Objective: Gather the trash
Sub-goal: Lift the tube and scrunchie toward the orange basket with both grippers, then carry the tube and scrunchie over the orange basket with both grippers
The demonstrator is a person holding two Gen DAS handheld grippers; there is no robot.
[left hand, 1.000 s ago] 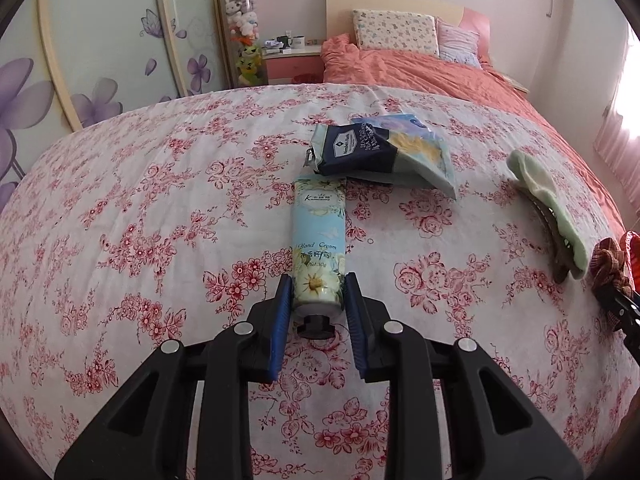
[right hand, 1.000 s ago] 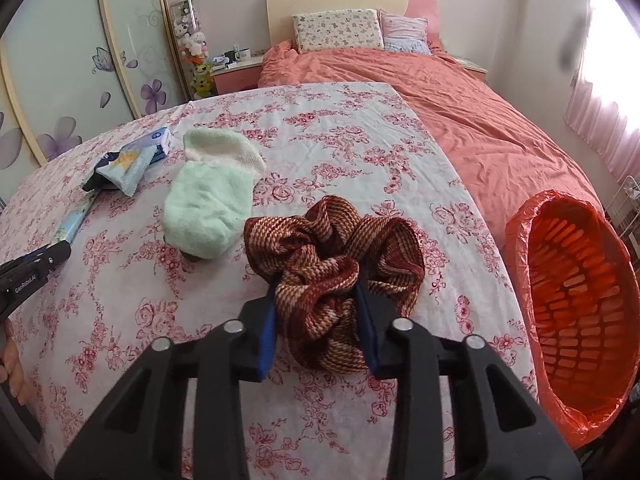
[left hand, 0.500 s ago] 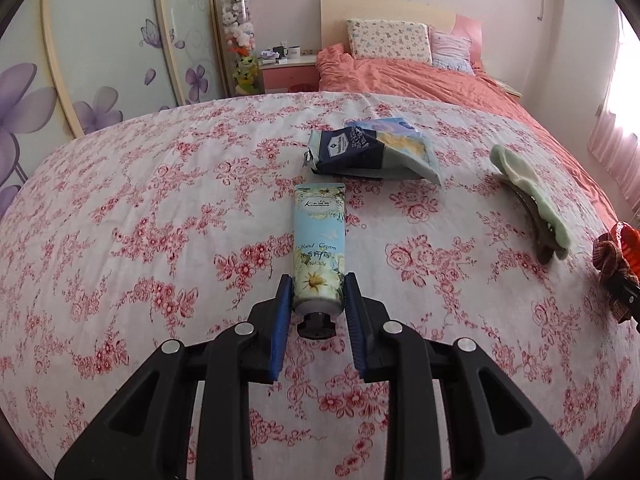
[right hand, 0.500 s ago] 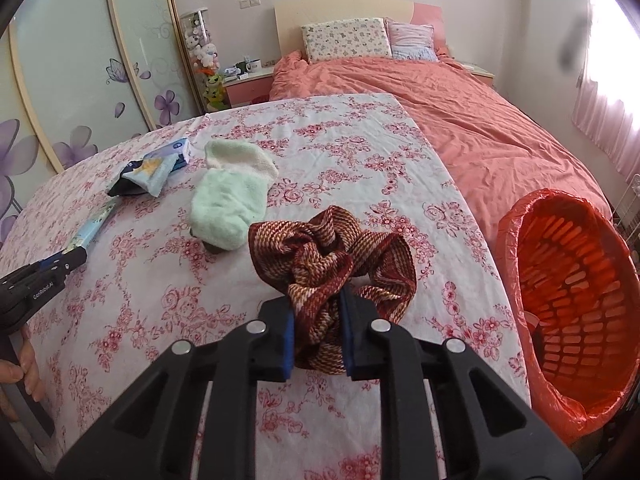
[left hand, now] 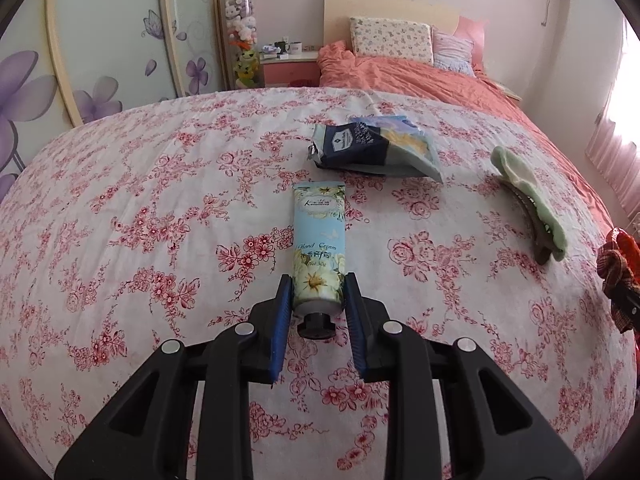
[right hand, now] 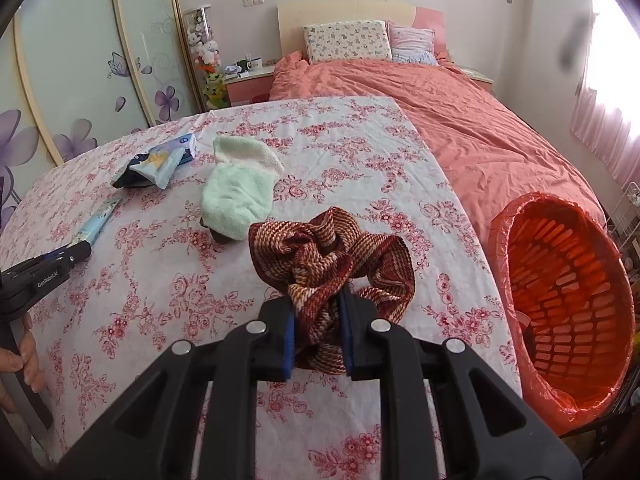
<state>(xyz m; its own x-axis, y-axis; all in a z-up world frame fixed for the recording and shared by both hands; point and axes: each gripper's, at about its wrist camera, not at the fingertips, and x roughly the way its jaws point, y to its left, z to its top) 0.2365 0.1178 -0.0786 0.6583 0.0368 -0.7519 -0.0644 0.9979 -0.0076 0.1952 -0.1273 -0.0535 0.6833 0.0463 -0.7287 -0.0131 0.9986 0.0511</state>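
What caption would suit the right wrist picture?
Right hand-held gripper clamps a striped scrunchie above the floral sheet, beside an orange bin.

A pale blue tube [left hand: 319, 245] lying on the flowered bedspread carries the words "Hand Cream" in script; smaller print beneath is too fine to read. In the right wrist view, the left gripper [right hand: 78, 250] bears white lettering reading "GenRobot.AI" along its black arm.

On the bed [right hand: 340, 152], a tube [left hand: 319, 240] lies nearest the left side, with a packet [left hand: 376, 150] behind it. Right of them lies a sock [right hand: 240, 192], then a scrunchie [right hand: 332, 256]. A basket [right hand: 560, 300] stands beside the bed's right edge.
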